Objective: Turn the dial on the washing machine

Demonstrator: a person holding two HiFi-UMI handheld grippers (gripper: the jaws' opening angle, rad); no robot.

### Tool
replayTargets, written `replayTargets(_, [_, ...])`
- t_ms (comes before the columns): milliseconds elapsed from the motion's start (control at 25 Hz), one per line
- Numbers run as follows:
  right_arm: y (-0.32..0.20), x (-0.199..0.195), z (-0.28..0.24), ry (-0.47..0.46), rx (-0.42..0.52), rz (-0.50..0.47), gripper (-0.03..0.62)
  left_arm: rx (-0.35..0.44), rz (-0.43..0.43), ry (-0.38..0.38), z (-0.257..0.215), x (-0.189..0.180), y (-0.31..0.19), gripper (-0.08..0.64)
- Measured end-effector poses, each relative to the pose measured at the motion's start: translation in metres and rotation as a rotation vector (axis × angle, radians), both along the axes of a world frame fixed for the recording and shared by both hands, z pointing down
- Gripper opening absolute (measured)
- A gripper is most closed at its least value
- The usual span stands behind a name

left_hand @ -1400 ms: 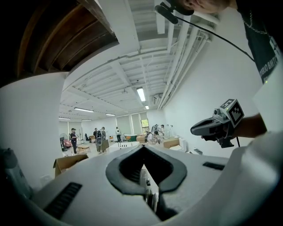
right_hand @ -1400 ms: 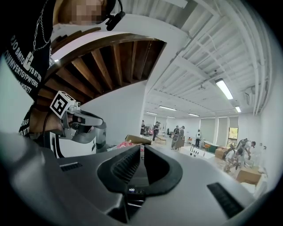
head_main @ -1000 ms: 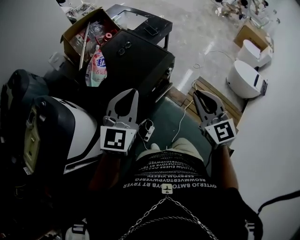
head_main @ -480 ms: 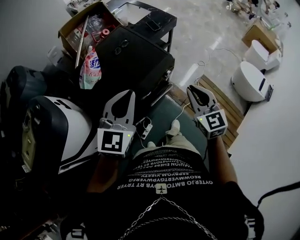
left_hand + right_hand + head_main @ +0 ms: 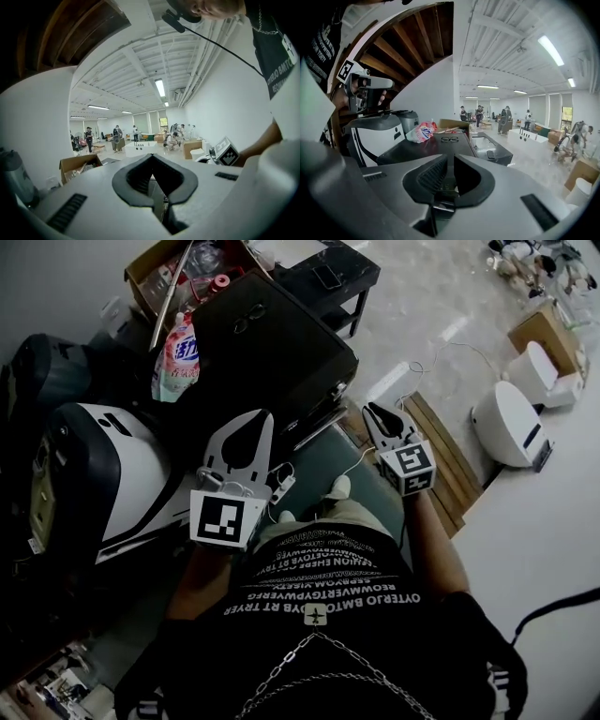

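Down in front of the person's legs, both grippers point out over the floor. The left gripper [image 5: 253, 416] has its tongs pressed together, with nothing in them. The right gripper [image 5: 373, 410] has tongs that have just been opening a tiny bit. A thin gap shows between the tips, and nothing sits in it.

Since a second ago, the right gripper looks smaller and sits higher in the head view, close to the wood boards [image 5: 442, 442]. The left gripper is in almost the same spot. The black cabinet [image 5: 277, 367] and the cardboard box [image 5: 148, 273] have slid up, and the top edge now cuts off the box. A pale shoe [image 5: 337, 487] now shows on the green mat [image 5: 319, 457], where none showed before.

A white and black machine [image 5: 94, 474] stands at the left, near the left gripper. It may be the washing machine, but I cannot pick out its dial in any view.

A pink and blue soap pouch [image 5: 178, 357] lies at the cabinet's left edge, just below the box. Its signs are too small to read. Eyeglasses [image 5: 248, 313] lie on the cabinet. The black shirt [image 5: 328, 606] has rows of white letters, and the lowest row seems to end in "RT TRYER".
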State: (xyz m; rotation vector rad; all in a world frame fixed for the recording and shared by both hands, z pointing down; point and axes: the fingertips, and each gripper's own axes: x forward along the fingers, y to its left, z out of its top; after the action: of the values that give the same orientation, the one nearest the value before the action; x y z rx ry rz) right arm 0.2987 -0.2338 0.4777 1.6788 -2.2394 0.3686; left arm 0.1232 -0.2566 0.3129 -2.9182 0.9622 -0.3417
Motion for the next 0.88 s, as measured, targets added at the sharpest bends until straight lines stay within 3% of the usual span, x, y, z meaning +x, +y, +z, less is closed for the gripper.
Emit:
replayTargets(520, [-0.072, -0.010, 0.109, 0.065, -0.166, -0.198, 0.122, -0.015, -0.209, -0.019, 0.023, -0.018, -0.034, 0.006])
replayTargets(880, [-0.092, -0.002, 0.182, 0.105, -0.279, -0.225, 0.245, -0.085, -0.312, -0.038, 0.062, -0.027, -0.033, 0.006])
